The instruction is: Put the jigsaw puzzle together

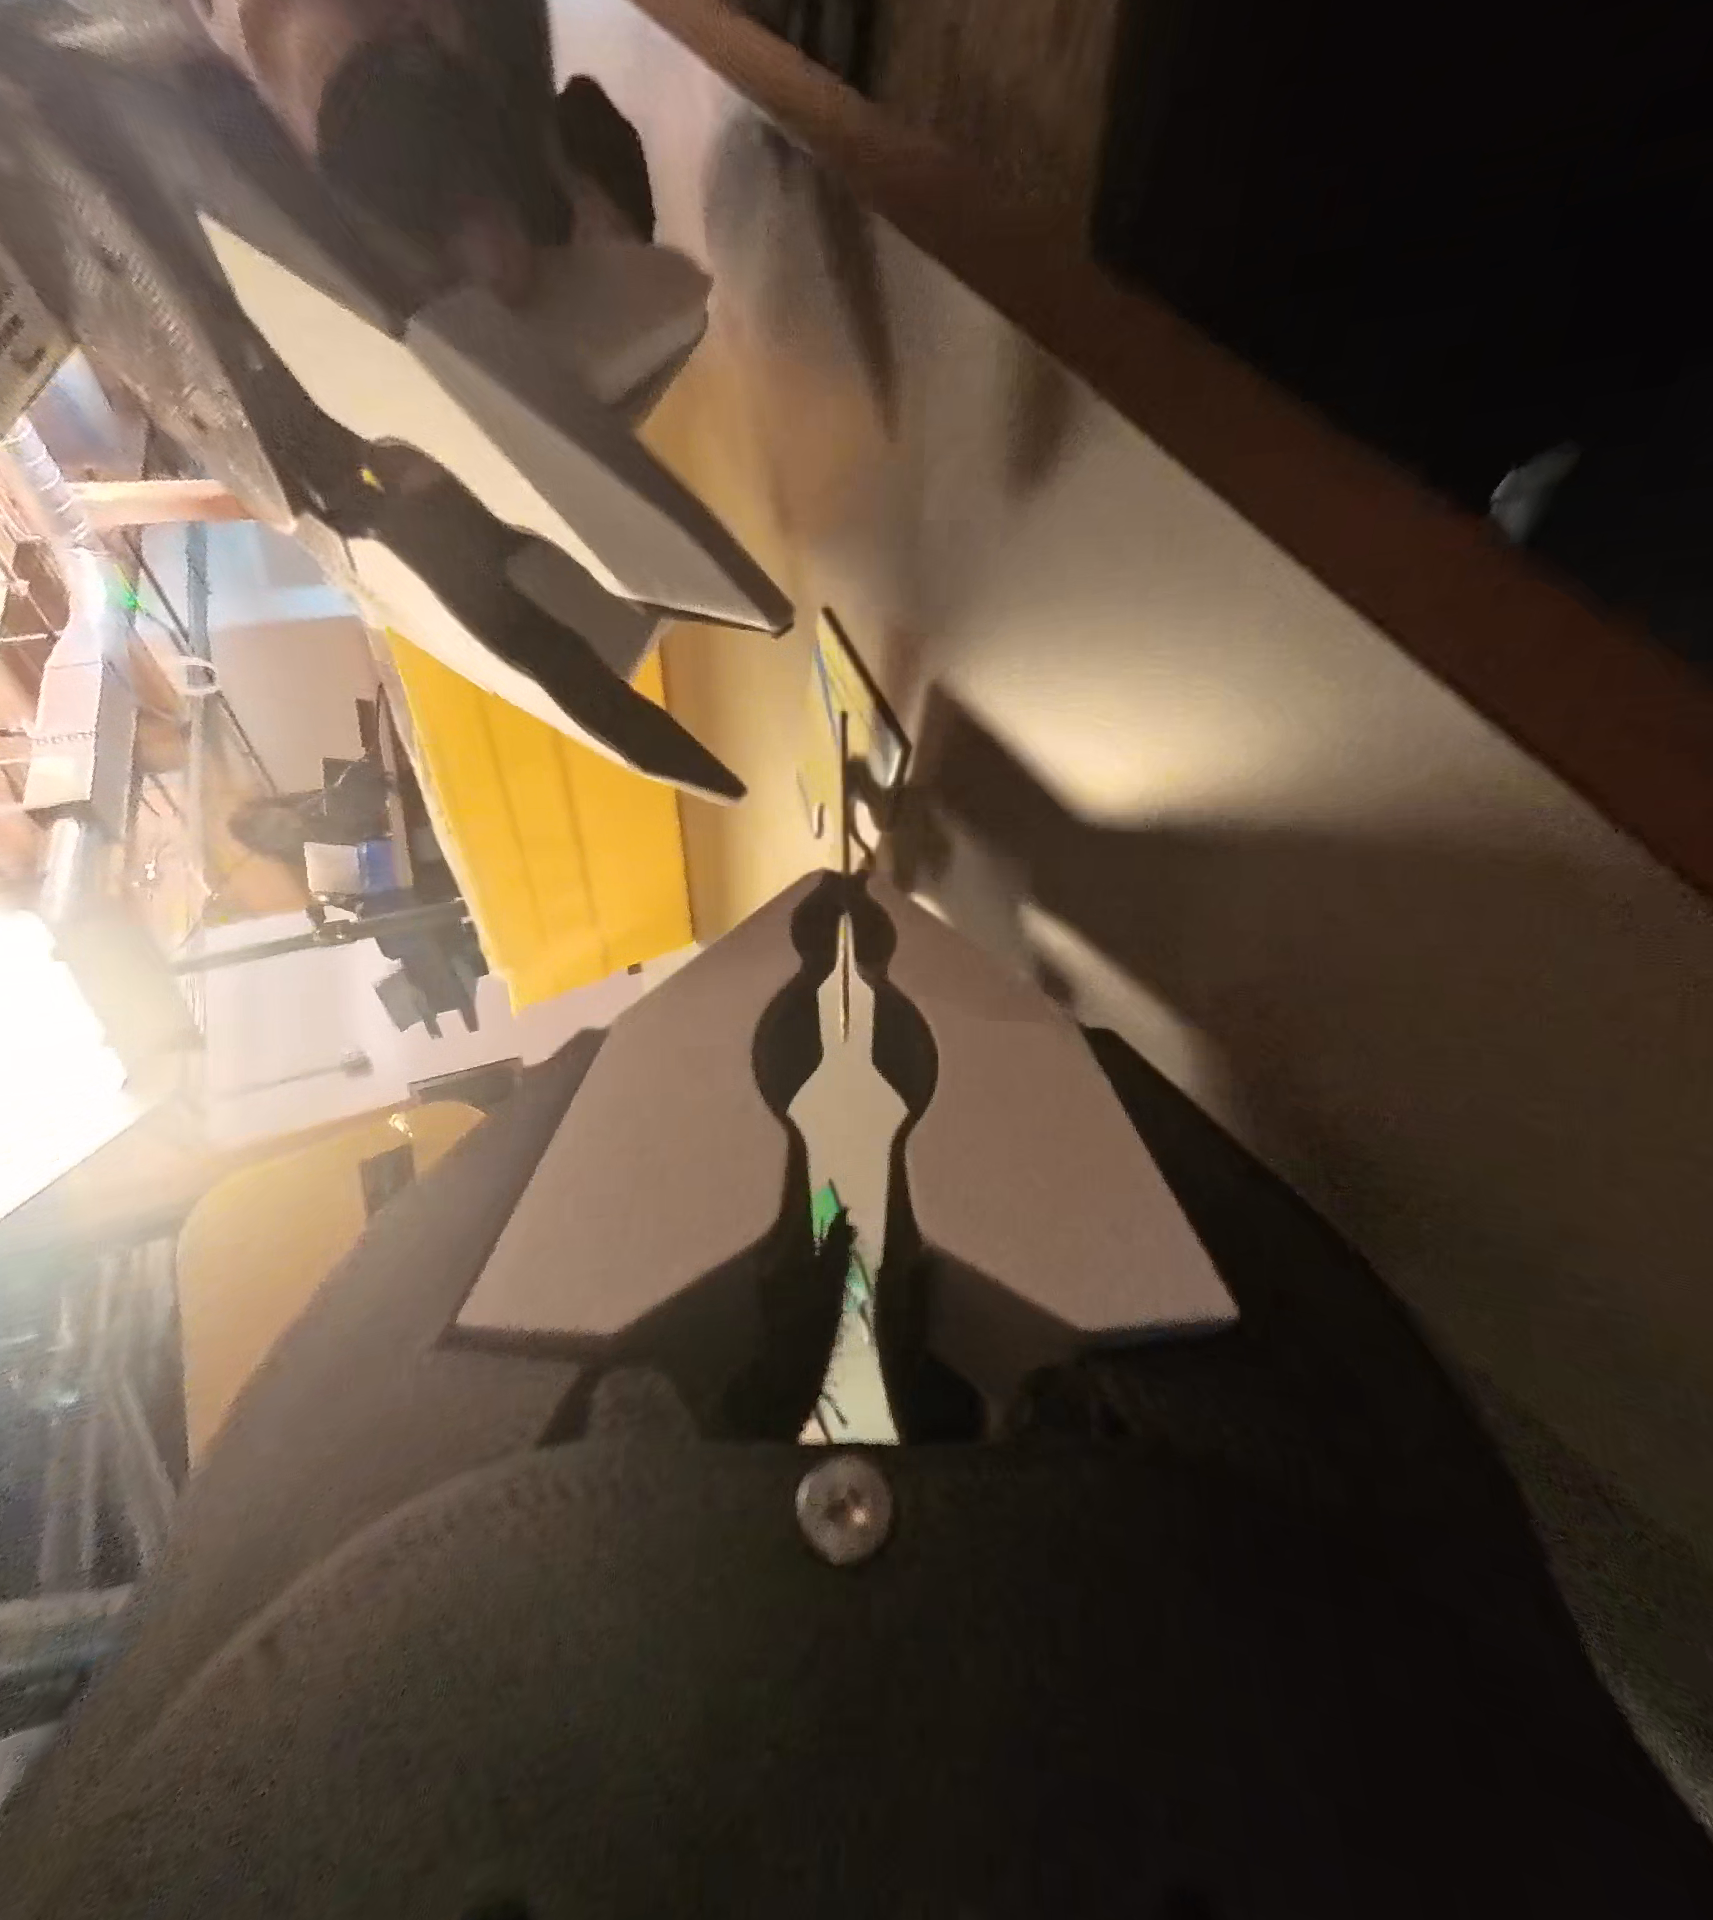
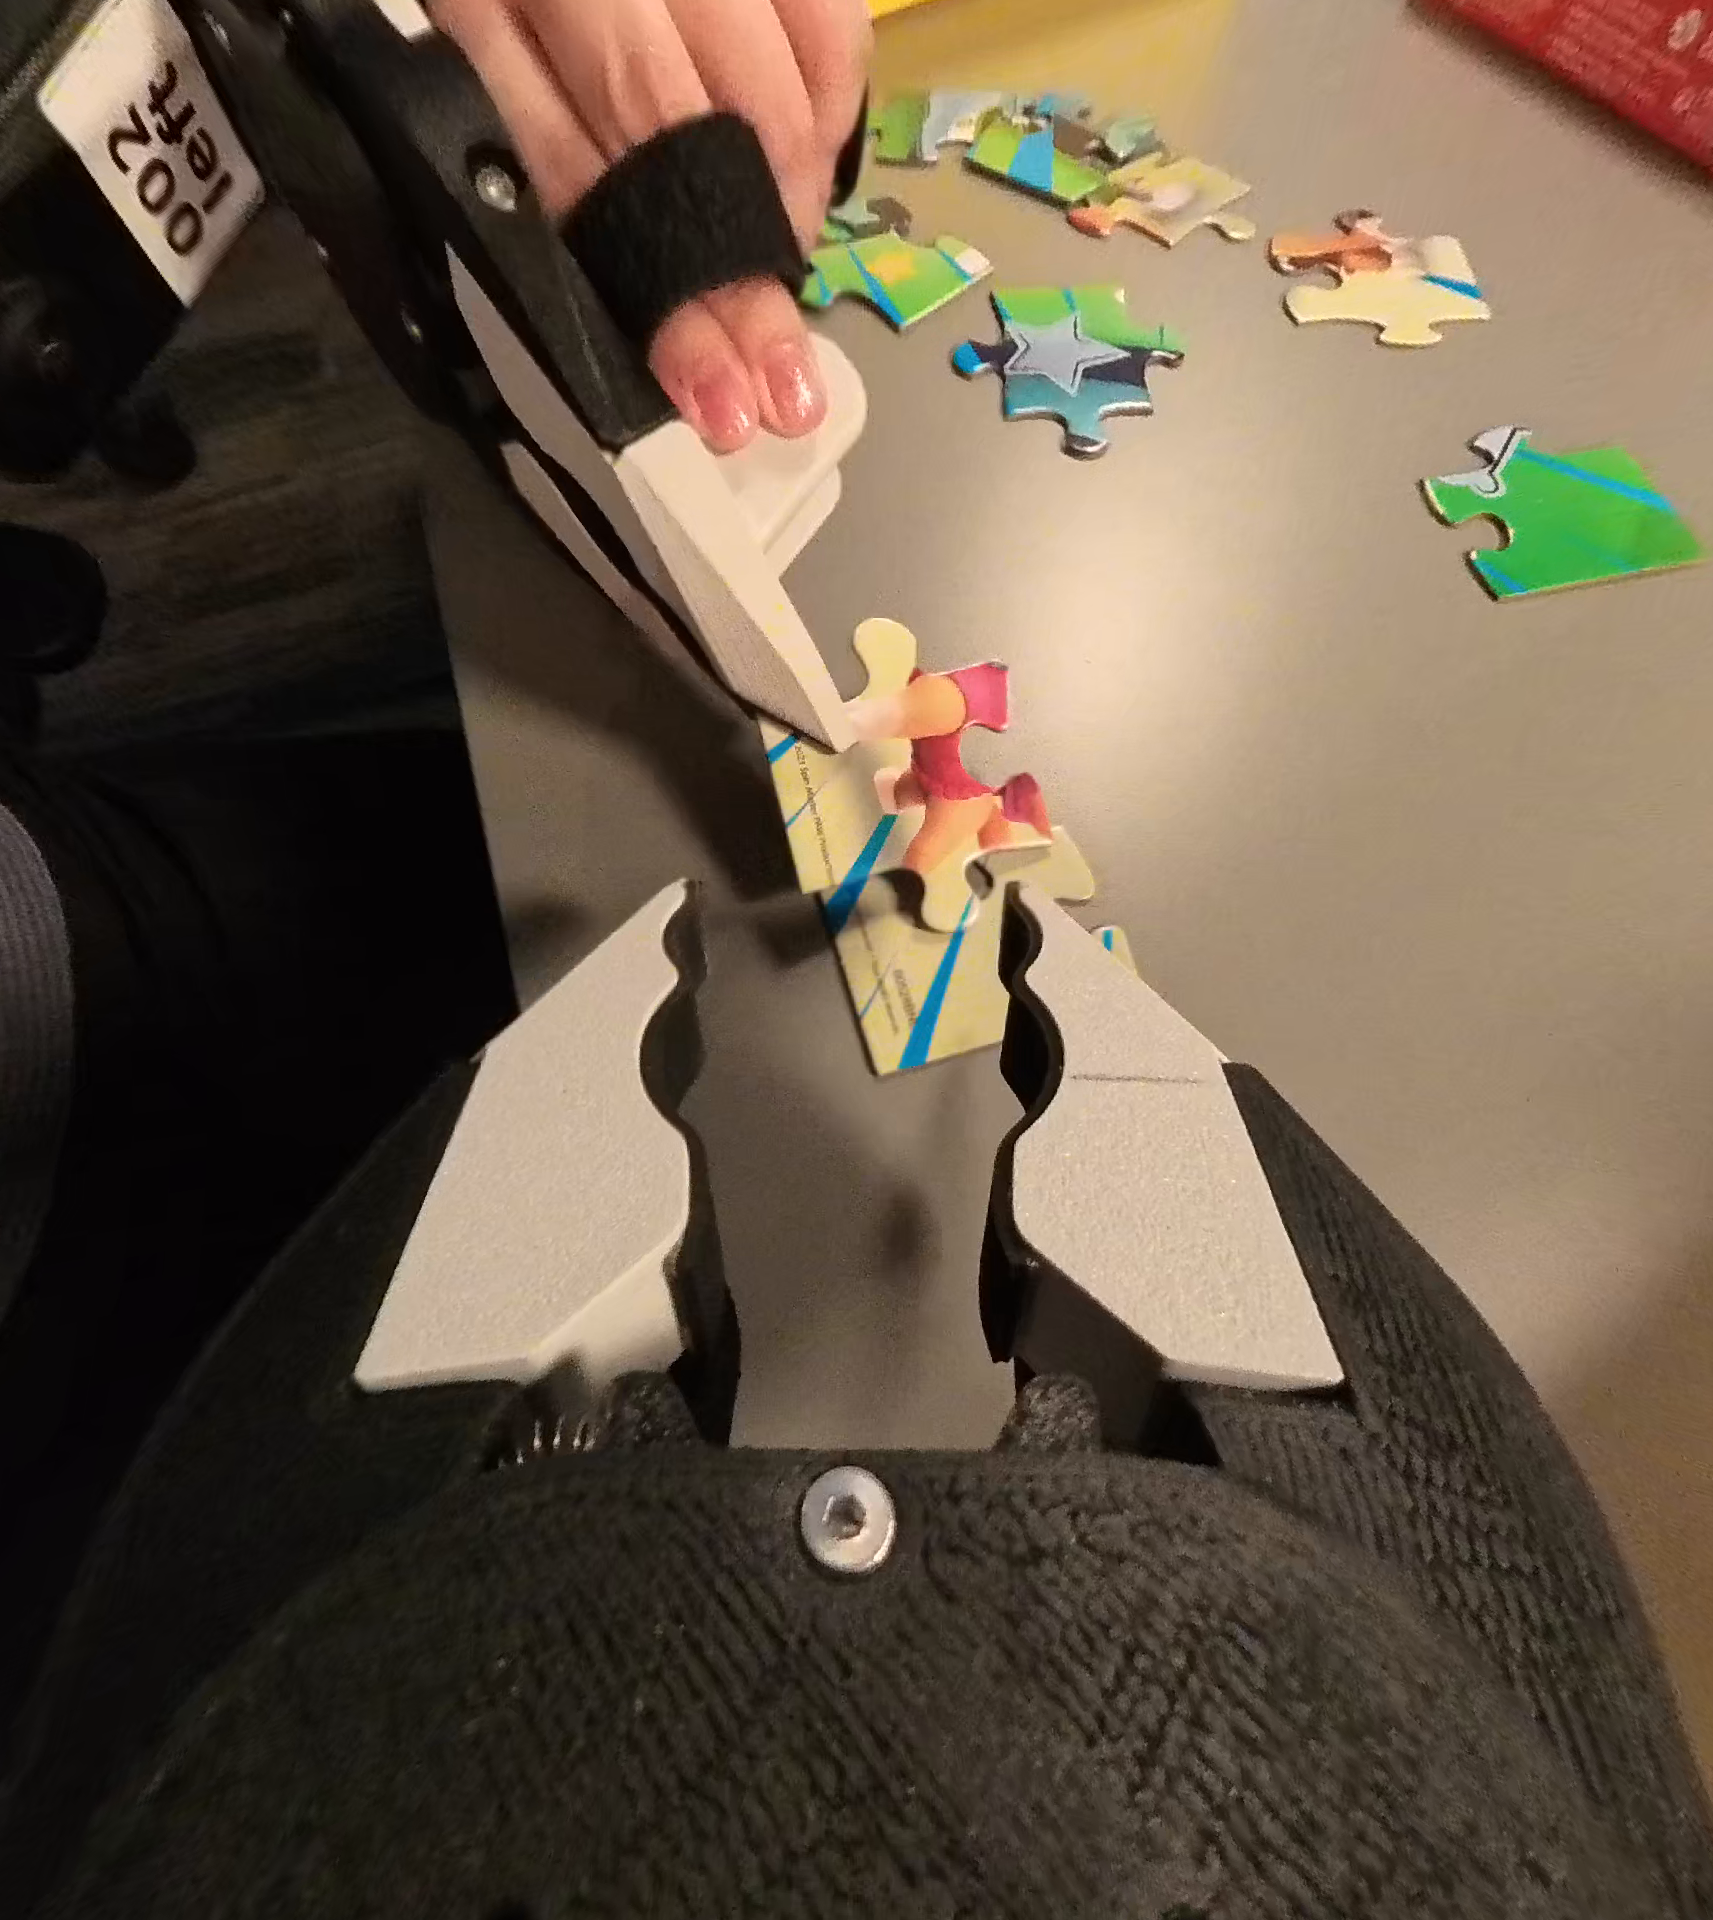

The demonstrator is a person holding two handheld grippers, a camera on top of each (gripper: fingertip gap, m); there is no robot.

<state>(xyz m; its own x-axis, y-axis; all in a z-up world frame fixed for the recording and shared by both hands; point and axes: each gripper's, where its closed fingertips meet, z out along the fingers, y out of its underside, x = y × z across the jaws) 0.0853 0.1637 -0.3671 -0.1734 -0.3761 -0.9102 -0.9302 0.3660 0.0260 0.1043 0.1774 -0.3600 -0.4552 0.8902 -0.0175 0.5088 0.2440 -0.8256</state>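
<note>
In the right wrist view, my left gripper reaches in from the upper left, held by a hand. It is shut on the edge of a puzzle piece with a pink and orange figure, holding it tilted over two joined pale yellow pieces with blue stripes on the grey table. In the left wrist view, that gripper pinches the piece, seen edge-on as a thin card. My right gripper is open and empty, its fingertips on either side of the near yellow piece. It also shows in the left wrist view.
Loose puzzle pieces lie farther out: a star piece, a green piece, an orange and cream piece and a small heap. A red box lies at the far right. The table's edge and dark clothing are at the left. The grippers are tip to tip, or close to it.
</note>
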